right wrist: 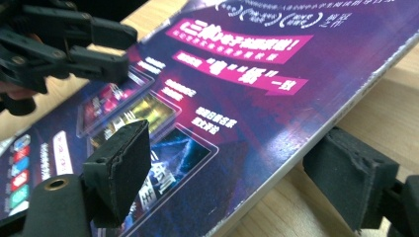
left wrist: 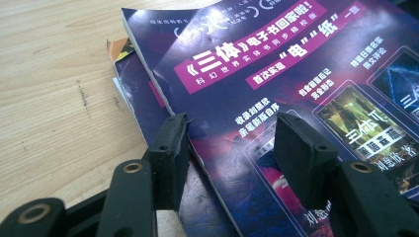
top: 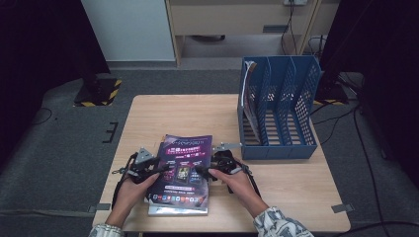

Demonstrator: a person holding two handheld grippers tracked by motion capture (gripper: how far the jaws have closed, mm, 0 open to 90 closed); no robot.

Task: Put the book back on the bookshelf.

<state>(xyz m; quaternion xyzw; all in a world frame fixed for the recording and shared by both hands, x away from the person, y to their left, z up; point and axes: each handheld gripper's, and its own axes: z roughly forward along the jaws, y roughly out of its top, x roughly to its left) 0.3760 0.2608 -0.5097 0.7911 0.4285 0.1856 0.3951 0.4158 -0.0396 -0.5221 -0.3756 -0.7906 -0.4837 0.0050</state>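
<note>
A purple magazine [top: 183, 168] [left wrist: 296, 64] [right wrist: 247, 98] tops a small stack at the front middle of the wooden table [top: 286, 187]. My left gripper [top: 160, 170] [left wrist: 230, 133] stands open at its left edge: one pad sits just off the edge, the other over the cover. My right gripper [top: 200, 170] [right wrist: 232, 148] is open at the right edge, with one pad above the cover and the other below the raised edge. The edge runs between the jaws and neither pad visibly presses on it. The left gripper [right wrist: 118, 49] also appears far off in the right gripper view.
A second magazine [left wrist: 143, 98] [top: 175, 210] lies under the top one and sticks out at its left and front. A blue slotted file rack [top: 276, 148] stands at the back right of the table, with a magazine [top: 247, 89] upright in its leftmost slot.
</note>
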